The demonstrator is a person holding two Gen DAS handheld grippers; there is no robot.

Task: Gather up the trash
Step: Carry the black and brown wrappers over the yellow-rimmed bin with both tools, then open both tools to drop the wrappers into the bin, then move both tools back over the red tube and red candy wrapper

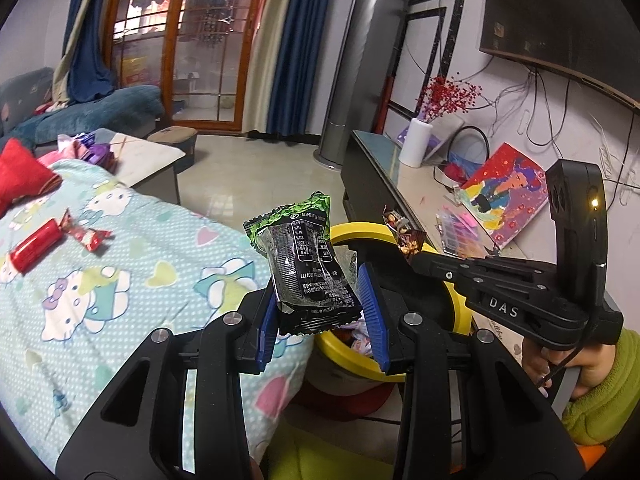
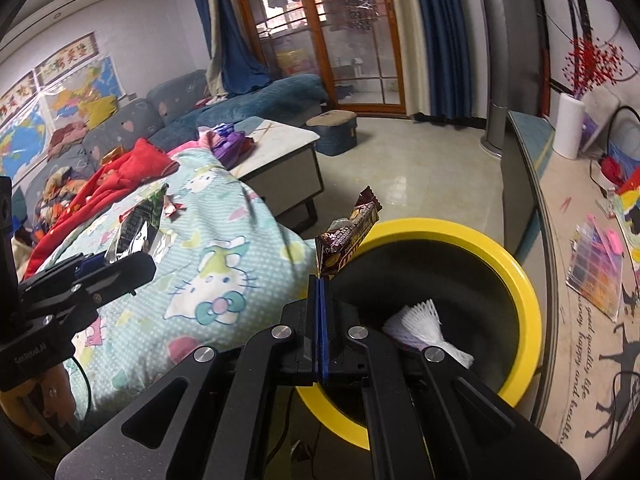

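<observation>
My left gripper (image 1: 320,284) is shut on a black-and-green snack wrapper (image 1: 308,268), which stands upright between the blue pads, beside the yellow-rimmed bin (image 1: 368,232). The right wrist view shows that gripper (image 2: 100,260) at the left with the wrapper (image 2: 136,228) over the blanket. My right gripper (image 2: 322,280) is shut on the corner of a brown snack wrapper (image 2: 348,236), held at the near-left rim of the bin (image 2: 520,280). White foam netting (image 2: 420,328) lies inside the bin. A red candy wrapper (image 1: 36,244) and a smaller one (image 1: 86,236) lie on the blanket.
A Hello Kitty blanket (image 1: 120,288) covers the surface on the left. Behind it stands a white-topped coffee table (image 2: 280,148). A low TV cabinet (image 2: 560,208) with a white vase (image 2: 568,128) and craft items runs along the right, close to the bin. Tiled floor (image 2: 400,160) lies beyond.
</observation>
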